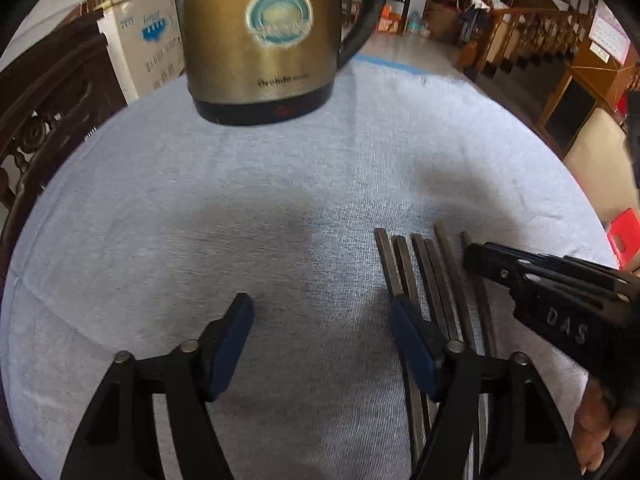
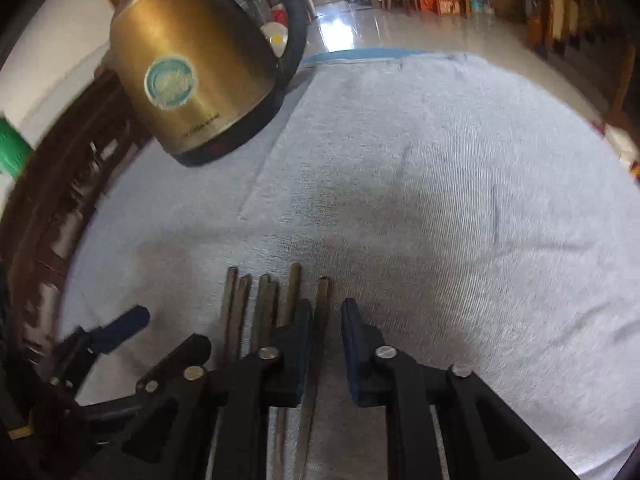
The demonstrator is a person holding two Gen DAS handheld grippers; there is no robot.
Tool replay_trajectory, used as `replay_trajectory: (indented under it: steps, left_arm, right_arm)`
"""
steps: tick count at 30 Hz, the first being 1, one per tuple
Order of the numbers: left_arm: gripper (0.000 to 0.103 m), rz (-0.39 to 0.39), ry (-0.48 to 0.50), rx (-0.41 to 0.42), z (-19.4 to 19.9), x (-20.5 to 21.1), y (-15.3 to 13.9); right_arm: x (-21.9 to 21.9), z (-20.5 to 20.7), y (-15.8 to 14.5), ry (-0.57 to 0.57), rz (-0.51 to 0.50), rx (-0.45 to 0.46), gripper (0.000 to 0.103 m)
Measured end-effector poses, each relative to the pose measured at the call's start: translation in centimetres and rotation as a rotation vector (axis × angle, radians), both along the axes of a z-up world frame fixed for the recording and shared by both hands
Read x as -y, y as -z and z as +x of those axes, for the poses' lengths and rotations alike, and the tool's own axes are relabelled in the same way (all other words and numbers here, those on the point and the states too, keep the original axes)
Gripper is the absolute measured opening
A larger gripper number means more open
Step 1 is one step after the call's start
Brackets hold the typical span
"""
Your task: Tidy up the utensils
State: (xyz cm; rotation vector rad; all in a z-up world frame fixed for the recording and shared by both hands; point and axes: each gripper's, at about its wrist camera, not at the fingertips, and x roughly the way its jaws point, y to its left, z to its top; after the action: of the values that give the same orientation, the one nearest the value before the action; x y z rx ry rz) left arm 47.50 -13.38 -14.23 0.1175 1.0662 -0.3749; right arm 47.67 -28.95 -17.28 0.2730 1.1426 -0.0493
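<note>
- Left wrist view: the left gripper (image 1: 322, 344) hangs low over the surface (image 1: 200, 208), which is covered by a pale grey-blue towel; its blue-padded fingers (image 1: 232, 344) are spread wide with only cloth between them.
- A row of six dark chopsticks (image 1: 430, 276) lies side by side on the towel, on the near right of the brass-coloured electric kettle (image 1: 260, 40), which stands upright at the far edge. The left gripper's right-hand finger rests over the leftmost sticks.
- The right gripper (image 1: 560, 292) reaches in from the right, its tip at the outermost stick; from here I cannot tell its finger state.
- A white cardboard box (image 1: 148, 48) sits behind the kettle, to its left.
- Right wrist view: the right gripper (image 2: 326, 344) has its fingers (image 2: 356, 352) parted by a narrow gap, astride the rightmost chopstick (image 2: 322, 304) without pinching it.
- The other chopsticks (image 2: 256, 300) lie just left of it, nearer than the kettle (image 2: 192, 68).
- The left gripper (image 2: 160, 336) shows at lower left, one blue finger tip raised beside the sticks.
</note>
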Motion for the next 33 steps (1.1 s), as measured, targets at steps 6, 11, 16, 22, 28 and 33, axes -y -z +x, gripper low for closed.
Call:
replay_trajectory:
  steps: [6, 11, 16, 22, 28, 33]
  left_arm:
    - [0.071, 0.036, 0.026, 0.003, 0.5, 2.6, 0.1]
    - [0.072, 0.073, 0.035, 0.028, 0.9, 3.2, 0.4]
    - [0.071, 0.087, 0.026, 0.011, 2.5, 2.3, 0.3]
    - [0.069, 0.111, 0.028, -0.066, 3.5, 3.2, 0.0]
    - [0.01, 0.114, 0.028, -0.108, 5.2, 5.3, -0.6]
    - [0.005, 0.038, 0.002, -0.125, 4.6, 4.6, -1.0]
  right_arm:
    - [2.6, -1.3, -0.1, 0.052, -0.026, -0.007, 0.009]
    - [4.4, -2.0, 0.2, 0.064, 0.023, -0.018, 0.009]
    - [4.6, -1.9, 0.2, 0.049, 0.026, -0.03, 0.01]
    - [3.2, 0.1, 0.2, 0.021, -0.034, -0.121, 0.011]
    - [1.1, 1.2, 0.3, -0.02, -0.147, -0.164, 0.009]
    - [1.4, -0.5, -0.6, -0.013, -0.051, -0.08, 0.006]
